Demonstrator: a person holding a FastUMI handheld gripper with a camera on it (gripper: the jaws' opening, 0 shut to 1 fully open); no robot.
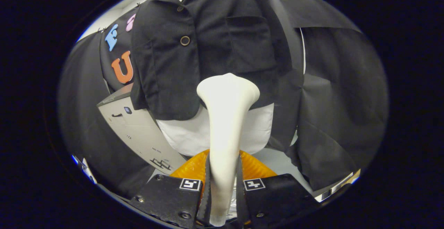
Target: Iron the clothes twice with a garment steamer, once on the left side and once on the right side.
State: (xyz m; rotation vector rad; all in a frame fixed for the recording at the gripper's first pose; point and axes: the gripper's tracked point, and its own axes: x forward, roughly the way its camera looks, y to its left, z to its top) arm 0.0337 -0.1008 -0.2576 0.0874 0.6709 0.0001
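So the gripper [223, 187] is clenched on the garment steamer [226, 118], head up against the jacket's [208, 48] lower hem. Looks like a pass is underway; next it probably needs a steady sweep along one side.

You see a black jacket [208, 48] over a white shirt [187, 135]. Your fingers [207, 187] pinch a cream-white steamer [225, 118], with a ribbed orange object [189, 168] beneath it.

Gripper camera looks forward along fingers [207, 184], close to hanging jacket [208, 41].
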